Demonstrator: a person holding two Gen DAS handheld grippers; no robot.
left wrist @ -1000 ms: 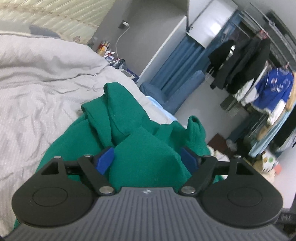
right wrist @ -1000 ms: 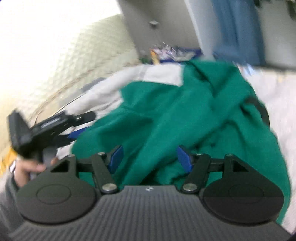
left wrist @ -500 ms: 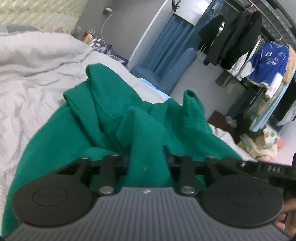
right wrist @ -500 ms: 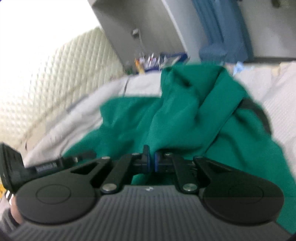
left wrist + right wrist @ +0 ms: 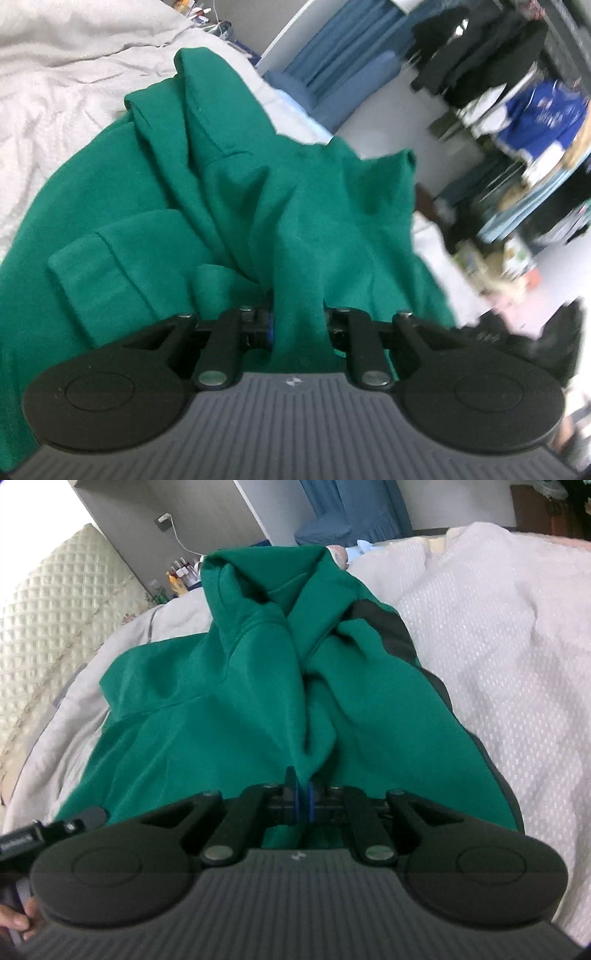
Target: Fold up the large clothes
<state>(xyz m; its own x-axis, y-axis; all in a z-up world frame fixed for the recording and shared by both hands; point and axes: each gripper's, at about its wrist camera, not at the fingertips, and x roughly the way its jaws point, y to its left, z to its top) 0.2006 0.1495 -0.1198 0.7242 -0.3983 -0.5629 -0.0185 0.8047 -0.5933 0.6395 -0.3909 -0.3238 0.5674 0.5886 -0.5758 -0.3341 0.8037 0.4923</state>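
A big green garment [image 5: 258,184] lies crumpled on a white bed cover [image 5: 55,74]. My left gripper [image 5: 297,325] has a thick bunch of its fabric between the jaws, which are closing on it, pads pressed into the cloth. In the right wrist view the same green garment [image 5: 221,701] spreads ahead, with a dark band along its right edge. My right gripper [image 5: 302,797] is shut on a thin pinched fold of it, blue pads nearly together. The left gripper's body [image 5: 37,834] shows at the lower left, held by a hand [image 5: 14,919].
The bed cover [image 5: 498,646] stretches wide to the right. A quilted headboard [image 5: 44,602] stands at the left, with bottles [image 5: 181,576] beside it. A blue chair [image 5: 332,520] and a rack of hanging clothes [image 5: 517,92] stand past the bed's far edge.
Both grippers went from open around the green fabric to closed on it. Both dipped lower toward the garment, and the right one rolled and moved in closer.
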